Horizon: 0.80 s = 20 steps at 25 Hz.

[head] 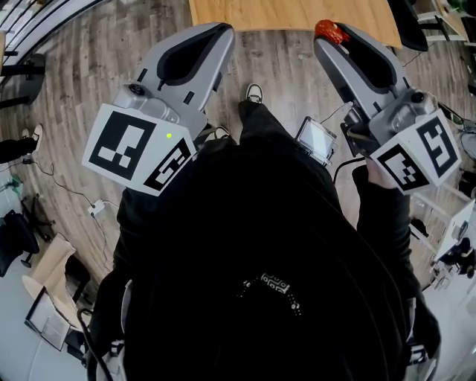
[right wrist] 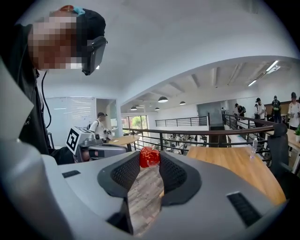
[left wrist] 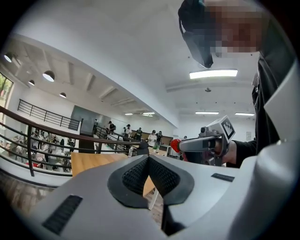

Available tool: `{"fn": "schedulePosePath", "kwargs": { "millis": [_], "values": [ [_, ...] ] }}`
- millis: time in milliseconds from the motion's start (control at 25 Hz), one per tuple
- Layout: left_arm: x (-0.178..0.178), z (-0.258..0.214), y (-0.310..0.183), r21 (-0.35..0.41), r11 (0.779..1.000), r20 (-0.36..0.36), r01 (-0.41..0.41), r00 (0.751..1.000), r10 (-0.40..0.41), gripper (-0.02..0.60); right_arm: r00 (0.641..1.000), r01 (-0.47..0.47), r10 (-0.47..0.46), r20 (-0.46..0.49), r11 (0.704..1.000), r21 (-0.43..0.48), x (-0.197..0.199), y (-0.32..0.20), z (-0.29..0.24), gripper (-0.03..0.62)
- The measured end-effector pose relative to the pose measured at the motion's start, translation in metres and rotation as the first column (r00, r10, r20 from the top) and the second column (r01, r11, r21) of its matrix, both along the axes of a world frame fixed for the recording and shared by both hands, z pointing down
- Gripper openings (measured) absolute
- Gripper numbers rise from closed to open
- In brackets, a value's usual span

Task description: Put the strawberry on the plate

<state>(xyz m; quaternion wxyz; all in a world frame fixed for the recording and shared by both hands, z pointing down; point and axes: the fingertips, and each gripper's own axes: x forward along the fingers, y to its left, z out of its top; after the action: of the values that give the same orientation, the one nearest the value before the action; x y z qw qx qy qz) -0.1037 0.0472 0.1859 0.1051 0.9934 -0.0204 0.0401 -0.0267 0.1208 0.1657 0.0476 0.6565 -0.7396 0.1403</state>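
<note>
My right gripper (head: 334, 36) is shut on a red strawberry (head: 329, 31), pinched at the very tips of its jaws. In the right gripper view the strawberry (right wrist: 149, 157) sits between the two black pads, over the wood-pattern floor and short of a wooden table (right wrist: 234, 161). My left gripper (head: 218, 31) is held beside it at the left, jaws shut with the pad tips (left wrist: 149, 157) meeting and nothing between them. From the left gripper view the strawberry (left wrist: 174, 145) shows at the right gripper's tip. No plate is in any view.
The wooden table's near edge (head: 297, 16) lies just ahead of both grippers. A black metal railing (left wrist: 28, 140) runs behind the table. On the floor are a small screen device (head: 315, 138), cables, cardboard (head: 46, 286) and a black chair (head: 16, 74). People stand far off.
</note>
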Motion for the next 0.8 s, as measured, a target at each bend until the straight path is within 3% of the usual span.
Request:
{"fn": "schedulePosePath", "kwargs": {
  "millis": [160, 360, 480, 640, 800],
  "values": [
    [0.004, -0.002, -0.028, 0.016, 0.999, 0.018, 0.044, 0.999, -0.044, 0.003, 0.999, 0.053, -0.053, -0.002, 0.998, 0.028, 0.01, -0.037, -0.005, 0.14],
    [0.02, 0.01, -0.031, 0.048, 0.996, 0.02, 0.079, 0.997, -0.08, 0.003, 0.996, 0.091, -0.091, 0.007, 0.995, 0.05, 0.029, -0.042, 0.013, 0.14],
    [0.052, 0.025, -0.049, 0.043, 0.996, 0.03, 0.084, 0.996, -0.086, 0.003, 0.994, 0.11, -0.111, 0.013, 0.992, 0.058, 0.061, -0.064, 0.026, 0.14],
    [0.109, -0.024, -0.117, 0.026, 0.996, 0.009, 0.085, 0.996, -0.085, 0.003, 0.988, 0.153, -0.153, 0.003, 0.988, 0.037, 0.115, -0.151, -0.022, 0.14],
    [0.142, -0.029, -0.128, 0.035, 0.996, 0.016, 0.079, 0.997, -0.08, 0.003, 0.984, 0.176, -0.176, 0.003, 0.983, 0.058, 0.143, -0.169, -0.025, 0.14]
  ]
}}
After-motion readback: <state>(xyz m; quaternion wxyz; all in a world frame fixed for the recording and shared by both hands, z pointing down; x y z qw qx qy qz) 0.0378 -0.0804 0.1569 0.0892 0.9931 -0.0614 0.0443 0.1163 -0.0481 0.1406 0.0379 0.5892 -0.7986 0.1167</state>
